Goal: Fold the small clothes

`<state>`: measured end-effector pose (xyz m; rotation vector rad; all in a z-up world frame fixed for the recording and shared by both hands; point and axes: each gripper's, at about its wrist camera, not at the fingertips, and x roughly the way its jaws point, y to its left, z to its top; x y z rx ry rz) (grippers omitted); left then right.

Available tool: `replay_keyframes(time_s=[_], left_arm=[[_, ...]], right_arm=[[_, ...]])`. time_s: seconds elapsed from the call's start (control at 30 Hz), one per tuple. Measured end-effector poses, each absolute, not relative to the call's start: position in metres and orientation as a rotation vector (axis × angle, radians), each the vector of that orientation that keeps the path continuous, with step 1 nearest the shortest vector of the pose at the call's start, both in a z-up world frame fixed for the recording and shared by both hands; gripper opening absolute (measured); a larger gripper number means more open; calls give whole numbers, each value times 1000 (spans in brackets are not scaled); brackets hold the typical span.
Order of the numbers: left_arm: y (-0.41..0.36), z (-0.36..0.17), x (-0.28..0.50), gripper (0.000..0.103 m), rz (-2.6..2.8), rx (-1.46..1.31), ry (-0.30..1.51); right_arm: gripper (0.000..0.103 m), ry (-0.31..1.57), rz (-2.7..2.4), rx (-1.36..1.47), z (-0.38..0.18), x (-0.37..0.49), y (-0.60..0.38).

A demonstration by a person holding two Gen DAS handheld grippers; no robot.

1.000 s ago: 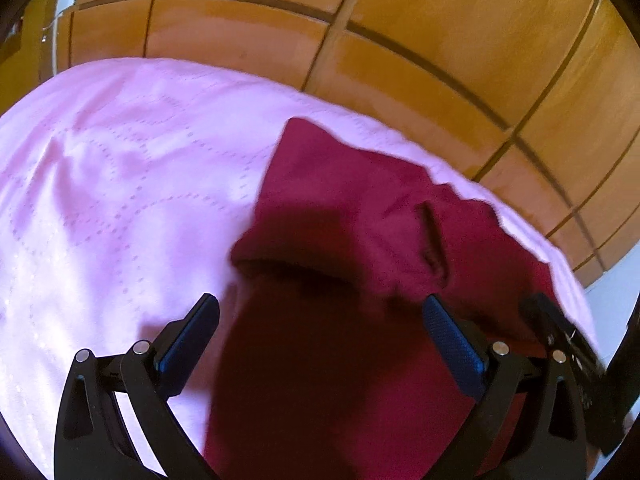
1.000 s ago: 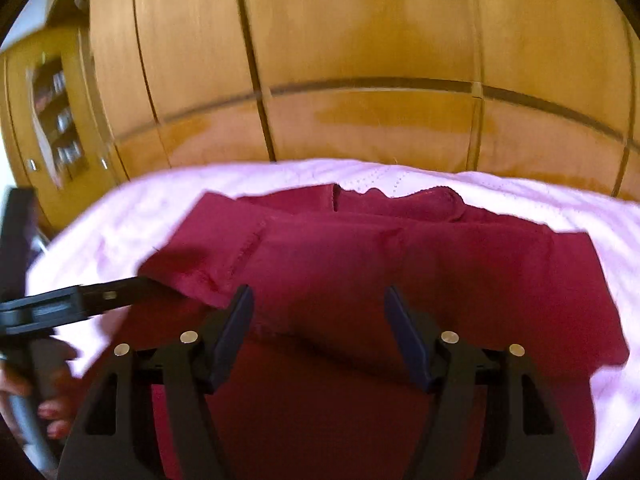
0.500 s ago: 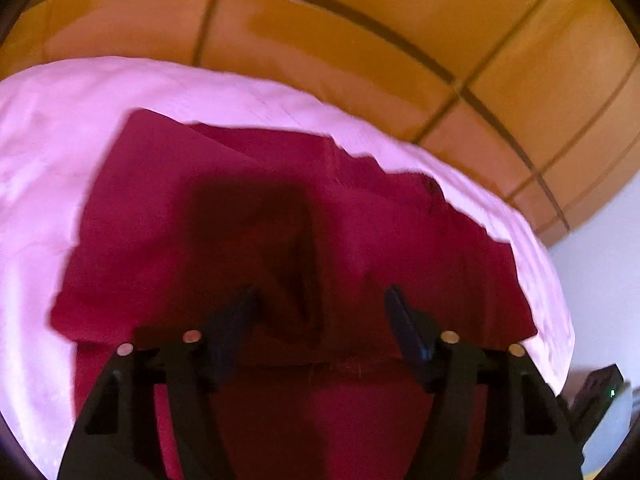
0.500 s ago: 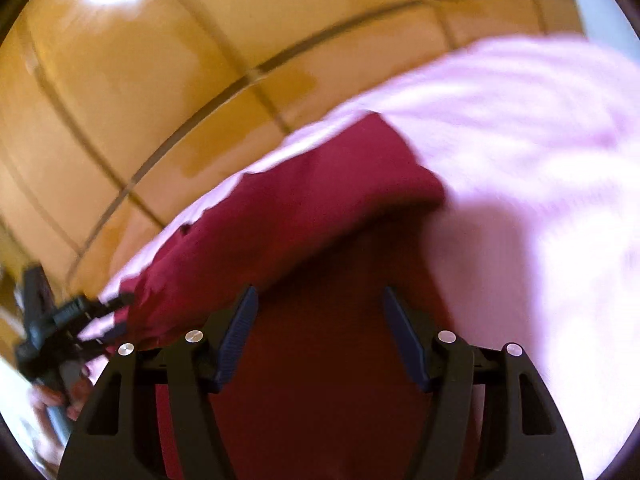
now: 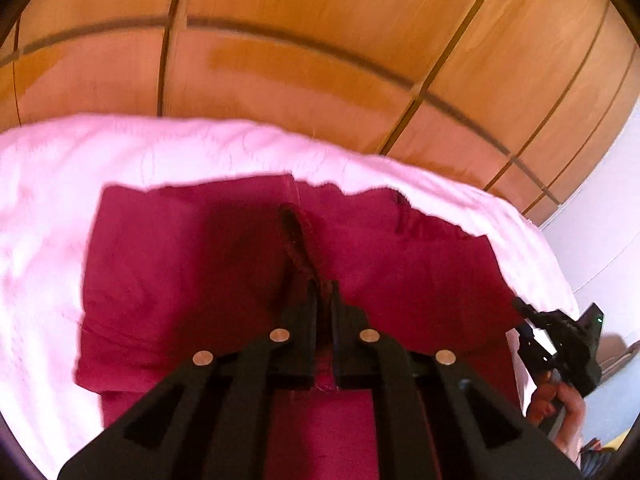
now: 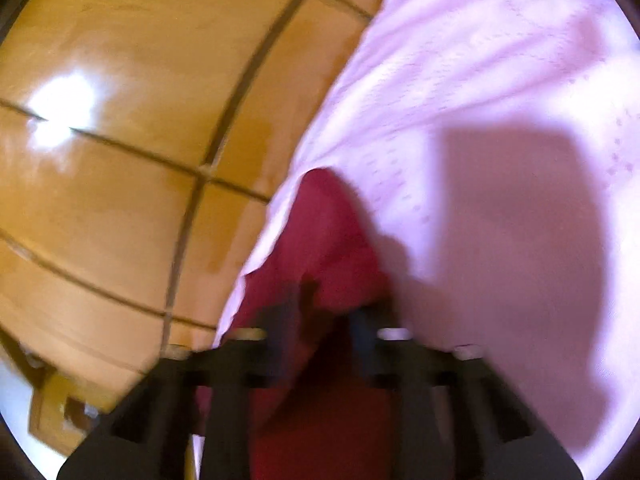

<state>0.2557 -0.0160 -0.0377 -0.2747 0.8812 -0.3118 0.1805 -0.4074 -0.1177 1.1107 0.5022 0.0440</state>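
A dark red garment (image 5: pixel 180 260) lies spread on a pink quilted bedspread (image 5: pixel 48 200). My left gripper (image 5: pixel 323 284) is shut on a raised ridge of the garment near its middle, by a seam. At the garment's right edge in the left wrist view, a hand (image 5: pixel 560 404) holds my right gripper (image 5: pixel 524 312). The right wrist view is blurred. There the right gripper (image 6: pixel 324 312) straddles a corner of the garment (image 6: pixel 320 220). Its jaws are closing, with red cloth in the narrow gap that still shows between them.
Wooden wardrobe doors (image 5: pixel 320 60) stand right behind the bed's far edge and fill the left of the right wrist view (image 6: pixel 120 160). A white wall (image 5: pixel 612 200) is at the right. Bare pink bedspread (image 6: pixel 500 120) stretches beyond the garment's corner.
The left jaws went from wide open to shut on a fold of the garment. The right gripper rolled, swung to the garment's corner and narrowed its jaws around the cloth.
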Motion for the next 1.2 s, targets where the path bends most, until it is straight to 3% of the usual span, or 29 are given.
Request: replay_keyframes(time_s=[0.07,0.2,0.37,0.4,0.43,0.5,0.57,0.7,0.87,1.03,1.2], left_arm=[[-13,-42,253,4,-297,-251,885],[-9,-89,260,5,-241,-210,989],[-12,-92,244,5,-254,-191,924],[-11,-89,242,7,-258,-194,925],[-8,-87,240,11,-254,-196,925],[1,-80,233,51,-225,-216,909],[12,-69,226,57,-189,-245,853],[12,-51,222,59,-131,-234,769],[-35,-50,245,59,-175,-106,773],[-66,-70,271,59,-154,54,812],[-57,-91,280,60,-161,12,836]], right_arm=[[17,500,43,1102,-121,179,-405],[7,550,-3,997,-133,179,-393],[7,566,-46,927,-128,181,-387],[12,570,-50,915,-125,181,-386],[15,579,-52,893,-119,178,-384],[41,576,-43,834,-105,166,-379],[52,561,-96,734,-89,151,-375],[52,512,-228,558,-63,132,-374],[52,525,-130,434,-42,177,-357],[52,606,-71,258,-49,243,-325],[52,686,-135,166,-73,283,-328]])
